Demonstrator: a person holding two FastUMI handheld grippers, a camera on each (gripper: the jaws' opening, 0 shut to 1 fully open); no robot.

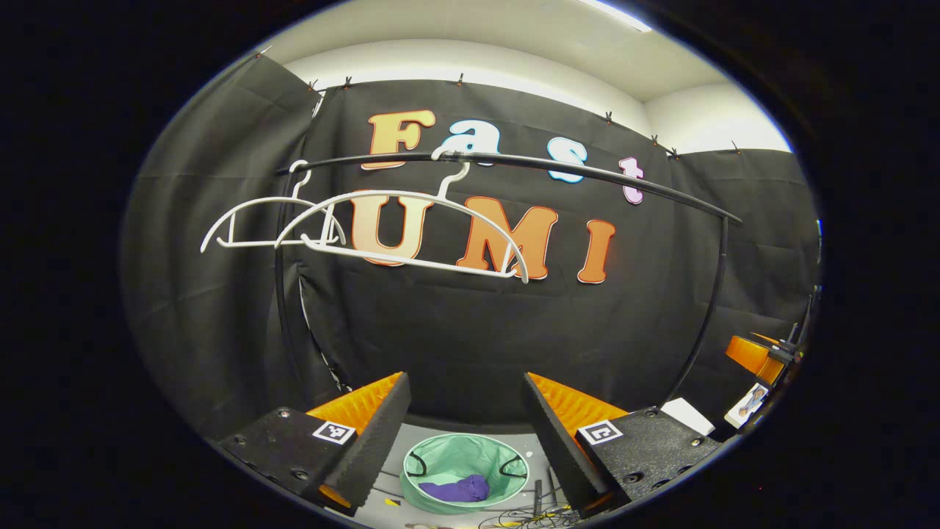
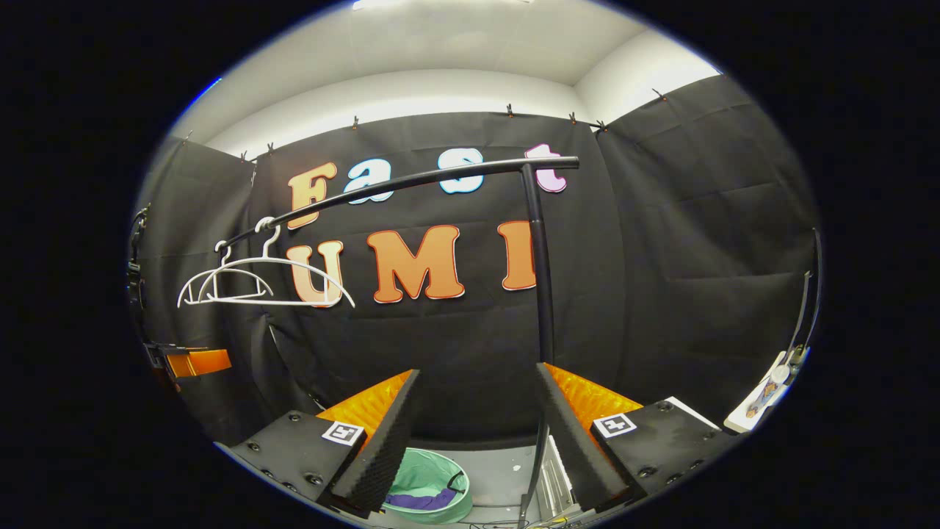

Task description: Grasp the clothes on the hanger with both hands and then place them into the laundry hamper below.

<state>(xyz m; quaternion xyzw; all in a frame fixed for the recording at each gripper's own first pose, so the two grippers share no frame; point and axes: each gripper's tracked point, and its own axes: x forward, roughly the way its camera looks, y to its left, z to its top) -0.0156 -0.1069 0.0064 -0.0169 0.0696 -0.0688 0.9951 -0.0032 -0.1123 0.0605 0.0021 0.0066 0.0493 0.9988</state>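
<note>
Both the left gripper (image 1: pixel 464 433) and the right gripper (image 2: pixel 477 433) hang released, fingers spread wide on nothing. The purple garment (image 1: pixel 457 488) lies bunched inside the round mint-green fabric hamper (image 1: pixel 448 455) on the floor, straight below and ahead of the left fingers. Two bare white plastic hangers (image 1: pixel 411 228) hang on the black metal rail (image 1: pixel 587 173) above, with open room between; the task looks done.

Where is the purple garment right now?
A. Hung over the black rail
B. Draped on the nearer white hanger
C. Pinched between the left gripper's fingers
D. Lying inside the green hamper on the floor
D: the purple garment lies inside the green hamper on the floor, and both white hangers hang bare.
</note>
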